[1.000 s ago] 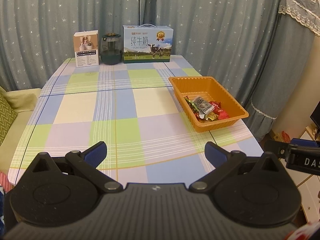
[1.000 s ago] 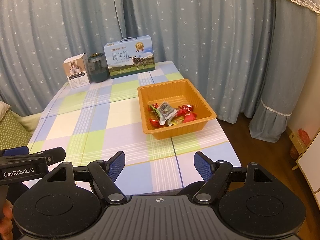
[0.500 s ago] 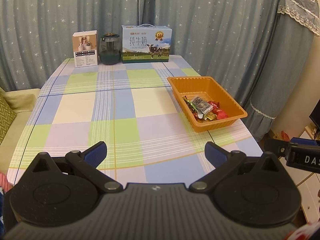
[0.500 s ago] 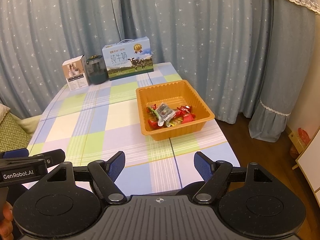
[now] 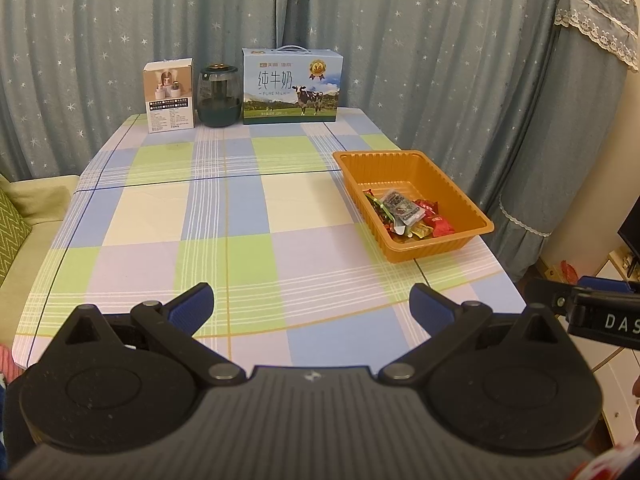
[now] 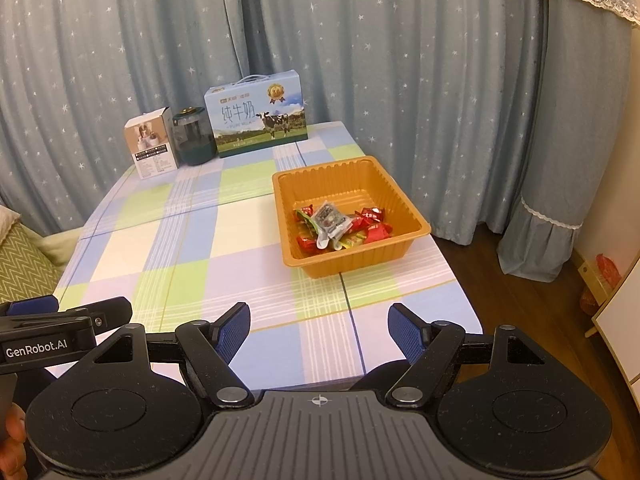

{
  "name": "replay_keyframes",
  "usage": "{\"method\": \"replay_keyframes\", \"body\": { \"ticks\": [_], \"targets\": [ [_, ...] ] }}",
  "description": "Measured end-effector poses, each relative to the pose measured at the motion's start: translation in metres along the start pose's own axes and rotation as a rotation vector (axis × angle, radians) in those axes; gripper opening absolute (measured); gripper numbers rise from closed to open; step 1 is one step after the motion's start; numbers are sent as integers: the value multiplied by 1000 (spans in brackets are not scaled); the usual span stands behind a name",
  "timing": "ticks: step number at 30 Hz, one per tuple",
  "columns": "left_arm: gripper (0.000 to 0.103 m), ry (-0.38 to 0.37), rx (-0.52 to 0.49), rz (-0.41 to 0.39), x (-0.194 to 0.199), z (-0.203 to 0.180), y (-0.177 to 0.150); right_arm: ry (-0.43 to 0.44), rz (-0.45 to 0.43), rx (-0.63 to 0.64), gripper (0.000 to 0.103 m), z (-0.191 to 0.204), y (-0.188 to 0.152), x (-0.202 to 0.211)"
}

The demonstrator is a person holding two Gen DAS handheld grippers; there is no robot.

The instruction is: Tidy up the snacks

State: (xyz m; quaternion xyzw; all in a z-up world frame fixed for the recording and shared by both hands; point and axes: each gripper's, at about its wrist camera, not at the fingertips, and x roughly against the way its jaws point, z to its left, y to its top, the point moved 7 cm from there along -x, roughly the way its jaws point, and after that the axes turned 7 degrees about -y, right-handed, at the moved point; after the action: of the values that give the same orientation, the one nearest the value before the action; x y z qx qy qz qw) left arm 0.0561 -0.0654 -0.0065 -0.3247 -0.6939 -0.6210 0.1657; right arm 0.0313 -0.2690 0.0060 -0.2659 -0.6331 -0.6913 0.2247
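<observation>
Nearest the lens in the left wrist view, the left gripper (image 5: 310,306) fills the bottom of the frame, its blue-padded fingers (image 5: 192,306) spread wide with nothing between them, only checked cloth showing through the gap. The right gripper (image 6: 319,334) sits the same way at the bottom of the right wrist view, released and empty, hanging over the near edge of the table (image 6: 168,248). At the lower left of that view a black bar printed GenRobot.AI (image 6: 40,346) juts in, with part of a hand (image 6: 12,440) below it.

Past the grippers, the tablecloth of blue, green, cream and lilac squares spreads bare across the middle of both frames.

Further on, right of centre, an orange plastic tray (image 6: 400,200) rests near the table's right edge. The snacks (image 6: 340,226) lie heaped in its nearer half: red wrappers, a green-edged one and a clear grey packet on top. The far half of the tray shows bare ribbed floor.

At the far end, against the star-speckled blue curtain (image 5: 420,40), stand three things in a row: a small white product box (image 5: 170,96) on the left, a dark glass jar (image 5: 219,96) just beside it, and a milk carton case (image 5: 292,86) with a cow picture and carry handle.
</observation>
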Motion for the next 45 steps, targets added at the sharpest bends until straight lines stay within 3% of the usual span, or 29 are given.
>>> {"method": "replay_keyframes", "body": {
  "ticks": [45],
  "targets": [
    [103,-4,-6,0,-2,-3,-2,2,-3,-3,76,0,-2,-3]
  ]
}}
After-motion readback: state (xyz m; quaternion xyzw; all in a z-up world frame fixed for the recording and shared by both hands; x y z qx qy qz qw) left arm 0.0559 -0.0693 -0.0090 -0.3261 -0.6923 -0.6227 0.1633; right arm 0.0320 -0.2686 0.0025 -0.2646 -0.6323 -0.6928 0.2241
